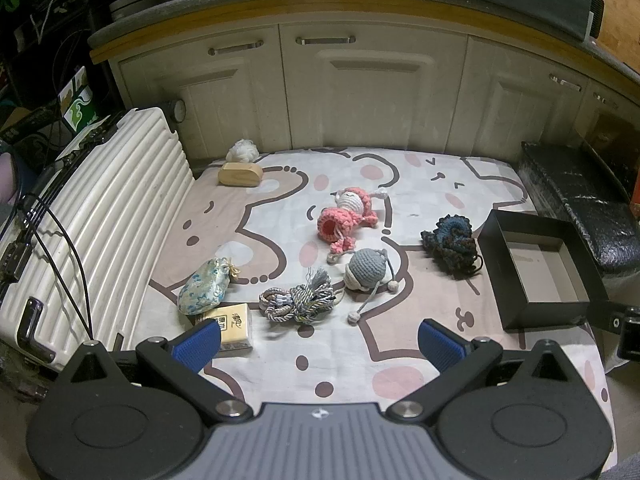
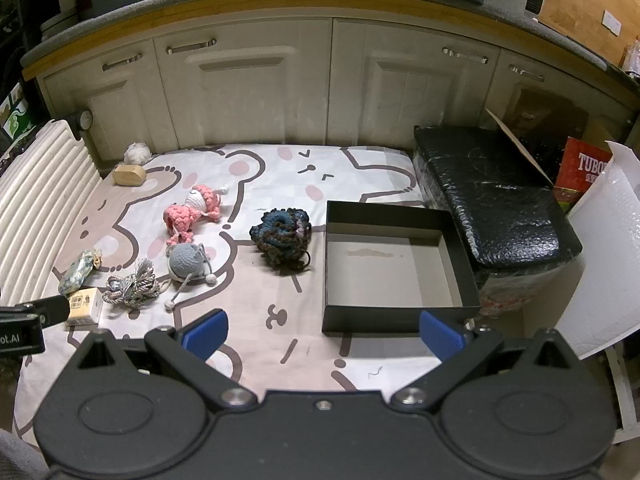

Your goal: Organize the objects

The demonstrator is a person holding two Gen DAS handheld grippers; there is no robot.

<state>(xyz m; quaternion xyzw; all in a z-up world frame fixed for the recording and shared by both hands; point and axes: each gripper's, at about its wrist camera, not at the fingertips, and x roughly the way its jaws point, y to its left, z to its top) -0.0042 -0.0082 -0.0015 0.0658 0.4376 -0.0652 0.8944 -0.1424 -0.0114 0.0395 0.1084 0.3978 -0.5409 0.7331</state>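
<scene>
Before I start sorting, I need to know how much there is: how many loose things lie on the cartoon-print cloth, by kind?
Crocheted yarn pieces: 3 (pink doll, grey mouse-like toy, dark blue ruffled piece)
Cord bundles: 1 (grey-white twisted cord)
Fabric pouches: 1 (blue floral pouch)
Small boxes or blocks: 2 (cream printed box, tan wooden block)
White fluffy balls: 1
Total: 8

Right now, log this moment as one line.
left gripper open | right gripper open | black box empty | toys on cloth
</scene>
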